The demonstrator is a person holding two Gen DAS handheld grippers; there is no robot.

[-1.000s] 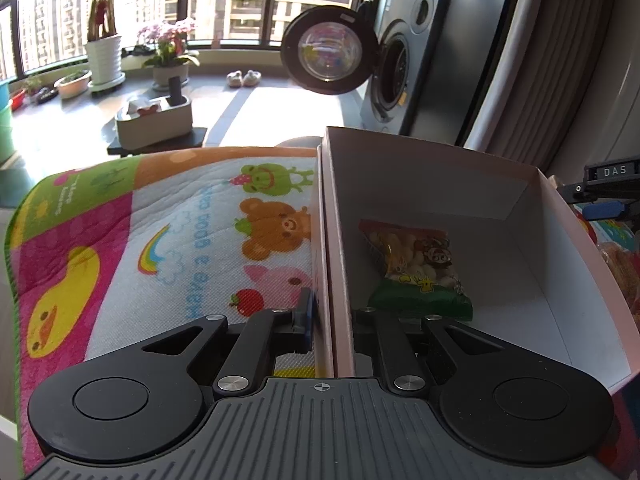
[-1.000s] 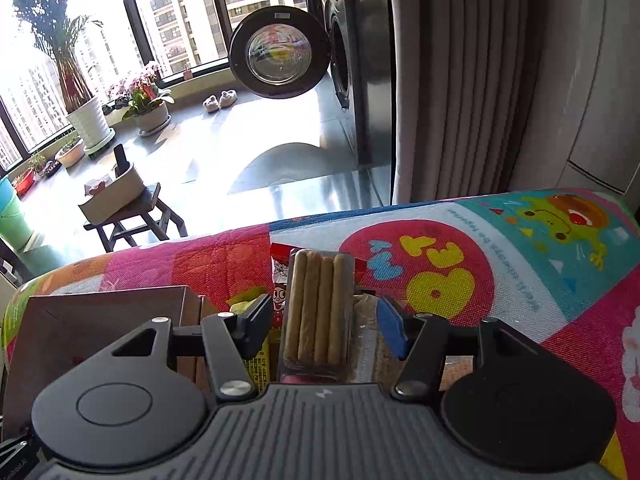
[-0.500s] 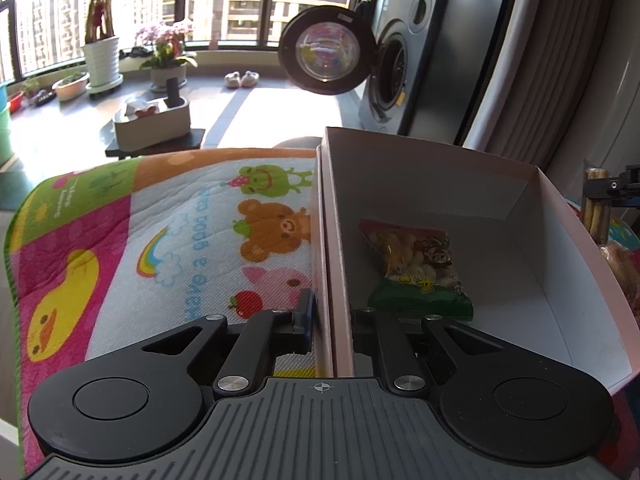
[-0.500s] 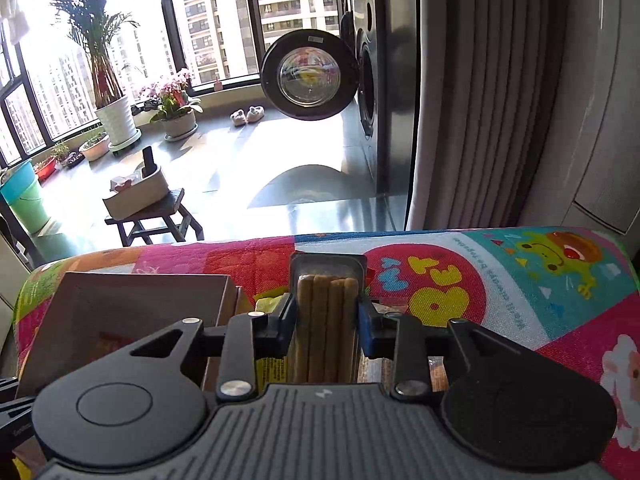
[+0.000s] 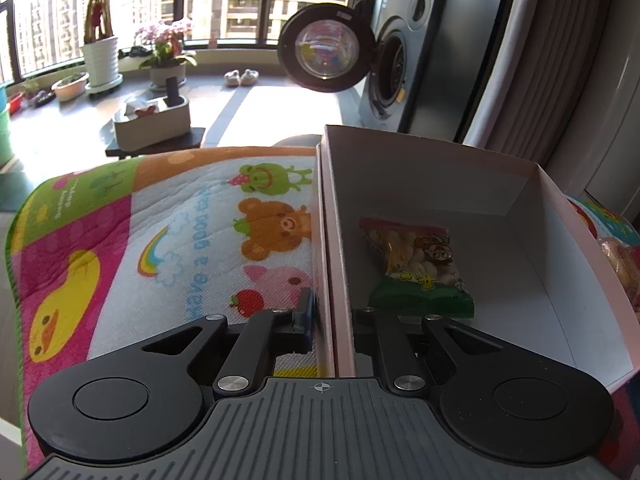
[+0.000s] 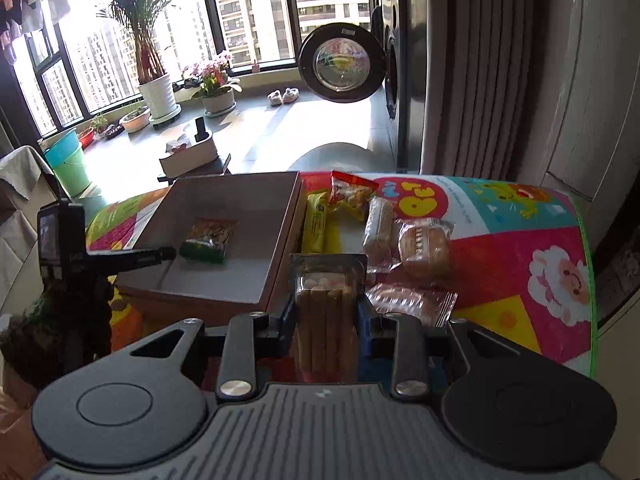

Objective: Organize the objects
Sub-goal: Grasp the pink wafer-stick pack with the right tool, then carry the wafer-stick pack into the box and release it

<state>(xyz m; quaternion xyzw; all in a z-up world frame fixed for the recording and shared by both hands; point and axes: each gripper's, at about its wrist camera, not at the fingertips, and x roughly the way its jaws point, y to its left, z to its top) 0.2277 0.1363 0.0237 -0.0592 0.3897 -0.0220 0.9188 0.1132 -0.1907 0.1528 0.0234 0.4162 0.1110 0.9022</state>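
Observation:
A pink cardboard box stands open on the cartoon play mat. Inside it lies one green-bottomed snack bag. My left gripper is shut on the box's near-left wall, one finger outside and one inside. My right gripper is shut on a clear tray of biscuit sticks, held up above the mat to the right of the box. On the mat beside the box lie several more snacks: a yellow packet, a red bag and wrapped cakes.
The mat drapes over a raised surface whose far and right edges drop to the floor. Beyond stand a washing machine with its round door open, a low stool with a tissue box, potted plants and a curtain.
My right gripper closed on the tray of biscuit sticks and lifted it up and back from the snack pile. The left gripper kept its hold on the box wall.

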